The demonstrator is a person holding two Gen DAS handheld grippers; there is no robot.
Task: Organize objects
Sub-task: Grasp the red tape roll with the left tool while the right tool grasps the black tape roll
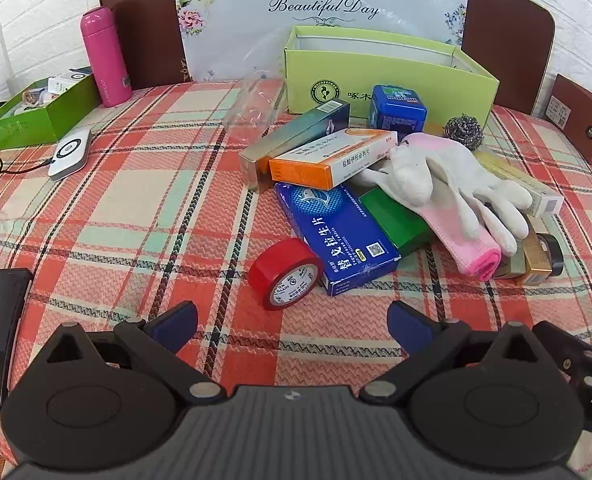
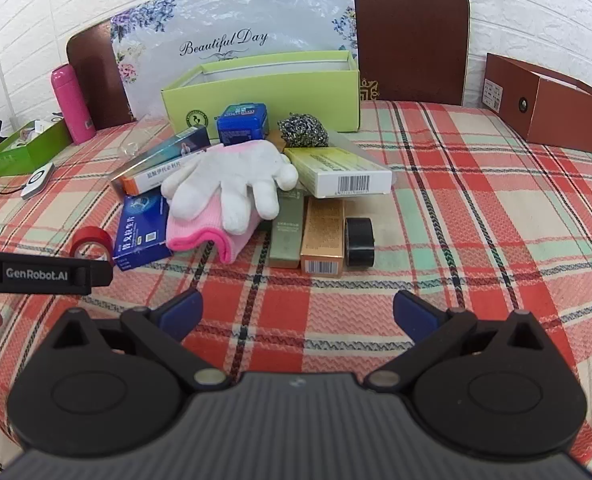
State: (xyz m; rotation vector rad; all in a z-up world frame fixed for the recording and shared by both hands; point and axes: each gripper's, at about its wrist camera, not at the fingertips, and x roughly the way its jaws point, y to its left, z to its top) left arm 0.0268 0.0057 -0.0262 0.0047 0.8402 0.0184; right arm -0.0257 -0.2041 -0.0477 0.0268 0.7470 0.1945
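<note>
A pile lies mid-table before an open light green box [image 1: 387,76] [image 2: 264,88]: white and pink gloves [image 1: 447,184] [image 2: 232,184], a blue medicine box [image 1: 335,232] [image 2: 142,228], an orange and white box [image 1: 331,158], a red tape roll [image 1: 286,274] [image 2: 92,240], a black tape roll [image 2: 359,242], a blue tin [image 1: 397,108] [image 2: 243,122], a steel scourer [image 1: 463,130] [image 2: 301,130] and several slim cartons [image 2: 321,232]. My left gripper [image 1: 292,326] is open and empty, just short of the red tape. My right gripper [image 2: 297,314] is open and empty, short of the cartons.
A pink flask [image 1: 104,56] and a dark green box [image 1: 36,116] with small items stand at the left, with a white device [image 1: 70,154] and cables. A brown box [image 2: 551,108] sits at the right. A clear plastic bottle [image 1: 256,108] lies behind the pile.
</note>
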